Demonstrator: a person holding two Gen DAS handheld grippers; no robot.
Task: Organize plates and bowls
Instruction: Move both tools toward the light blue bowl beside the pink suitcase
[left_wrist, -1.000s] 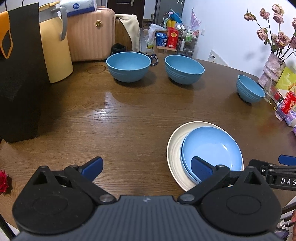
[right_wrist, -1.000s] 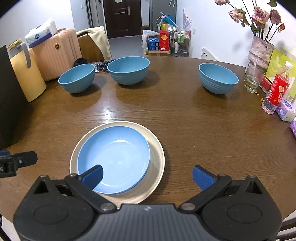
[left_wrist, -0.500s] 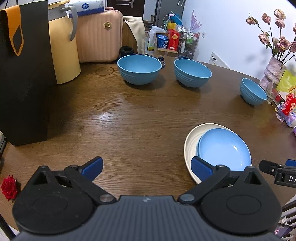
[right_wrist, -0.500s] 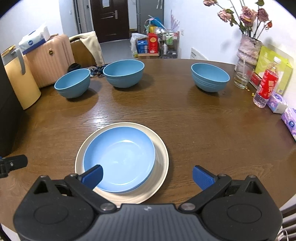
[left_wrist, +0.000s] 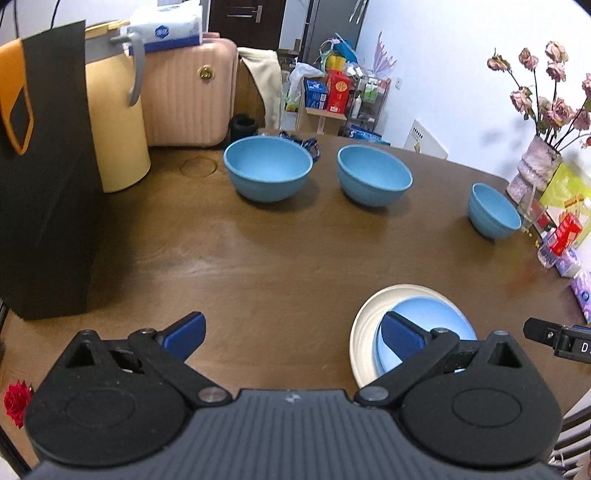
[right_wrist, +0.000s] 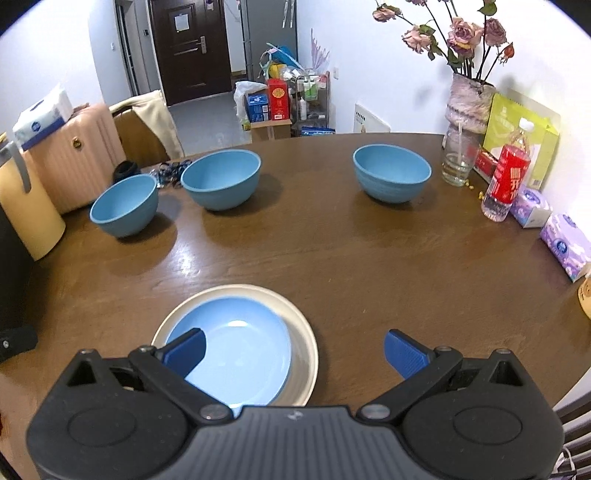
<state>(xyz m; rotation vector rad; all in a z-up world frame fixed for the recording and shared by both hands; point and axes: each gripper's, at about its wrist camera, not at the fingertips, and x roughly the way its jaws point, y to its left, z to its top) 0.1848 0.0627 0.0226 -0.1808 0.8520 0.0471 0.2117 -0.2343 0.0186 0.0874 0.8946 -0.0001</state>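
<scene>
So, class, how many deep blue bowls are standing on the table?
3: a left bowl near the pink suitcase, a middle bowl beside it, and a right bowl near the glass vase. None seems hidden.

exposure: both views bright and even; white walls near clipping at 1 o'clock in the left wrist view
light source: overhead and slightly far; fixture itself out of frame
glare: broad specular patch on the wooden table (right_wrist: 192, 266) at 9 o'clock of the right wrist view; weaker streak on it at 9 o'clock in the left
highlight: small white spot inside the blue plate (right_wrist: 236, 350)
shadows: soft, falling toward camera under the three bowls; vase flowers (left_wrist: 546, 96) throw a faint shadow on the wall
blur: slight motion smear in left view, table grain soft; right view sharper
distortion: strong fisheye, table edge and door bowed, black vignette in the corners
focus: gripper bodies at 6 o'clock sharp
</scene>
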